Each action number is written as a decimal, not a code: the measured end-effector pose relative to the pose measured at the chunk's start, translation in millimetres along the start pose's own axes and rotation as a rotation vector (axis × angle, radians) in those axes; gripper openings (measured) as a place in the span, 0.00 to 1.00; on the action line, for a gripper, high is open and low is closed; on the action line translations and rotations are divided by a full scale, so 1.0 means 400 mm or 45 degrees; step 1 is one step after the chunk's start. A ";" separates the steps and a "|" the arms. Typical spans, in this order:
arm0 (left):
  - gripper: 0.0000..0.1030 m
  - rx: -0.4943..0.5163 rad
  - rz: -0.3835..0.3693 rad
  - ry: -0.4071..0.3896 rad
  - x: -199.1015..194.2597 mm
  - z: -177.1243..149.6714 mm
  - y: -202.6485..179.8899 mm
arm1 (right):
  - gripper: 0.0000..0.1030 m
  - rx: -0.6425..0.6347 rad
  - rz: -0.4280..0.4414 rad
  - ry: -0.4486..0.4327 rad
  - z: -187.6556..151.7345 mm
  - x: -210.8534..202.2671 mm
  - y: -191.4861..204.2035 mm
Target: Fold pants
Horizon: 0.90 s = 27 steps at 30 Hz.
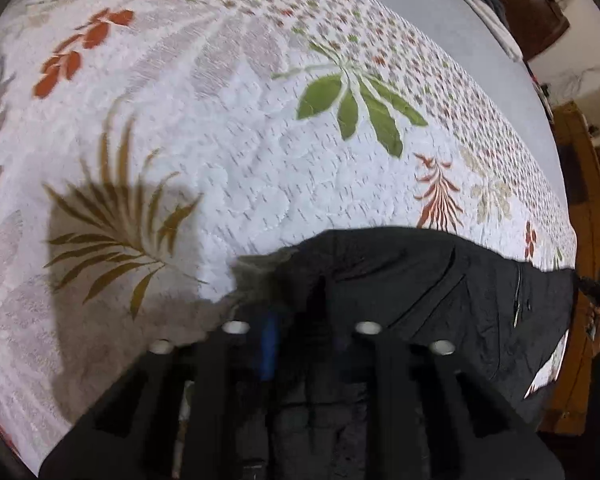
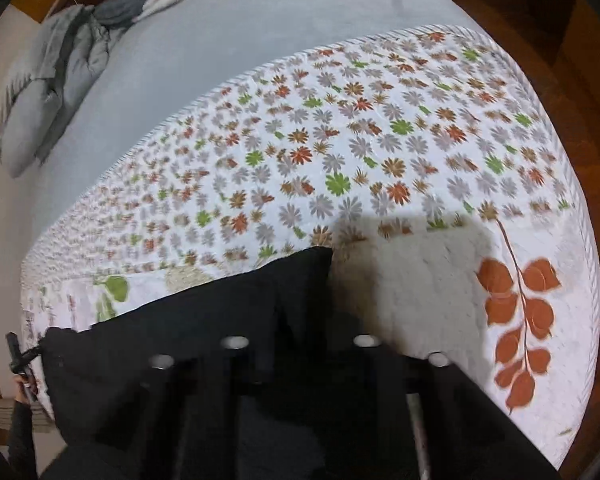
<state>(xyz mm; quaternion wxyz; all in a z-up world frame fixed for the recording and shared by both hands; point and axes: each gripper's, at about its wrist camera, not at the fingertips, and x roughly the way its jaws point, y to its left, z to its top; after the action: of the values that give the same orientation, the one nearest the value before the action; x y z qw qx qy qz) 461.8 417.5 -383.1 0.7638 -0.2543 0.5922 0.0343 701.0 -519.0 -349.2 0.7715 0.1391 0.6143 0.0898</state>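
Black pants (image 1: 440, 280) lie across the near edge of a white floral quilt (image 1: 240, 140) on a bed. My left gripper (image 1: 296, 320) points steeply down at the pants' left end, its fingers close together with dark cloth bunched between them. In the right wrist view the pants (image 2: 180, 320) stretch off to the left, and my right gripper (image 2: 296, 344) is pinched on their right corner. Each view catches the other gripper small at its edge, held by a hand in a dark sleeve: the right gripper (image 1: 596, 292), the left gripper (image 2: 20, 360).
Beyond the quilt (image 2: 340, 140) lies a plain grey sheet (image 2: 220, 20) with grey pillows and crumpled bedding (image 2: 60, 80) at the far end. Wooden furniture (image 1: 588, 200) stands beside the bed, and a brown wooden floor (image 2: 560, 20) shows past the quilt's far edge.
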 end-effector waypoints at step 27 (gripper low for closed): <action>0.12 0.061 -0.137 -0.339 -0.384 -0.118 -0.152 | 0.07 0.056 -0.020 -0.335 -0.240 -0.461 0.019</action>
<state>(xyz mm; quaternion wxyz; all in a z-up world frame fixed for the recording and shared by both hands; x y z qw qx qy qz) 396.0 382.7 -228.1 0.8422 -0.2605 0.4718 0.0126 565.7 -559.1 -196.3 0.8428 0.1616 0.5108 0.0513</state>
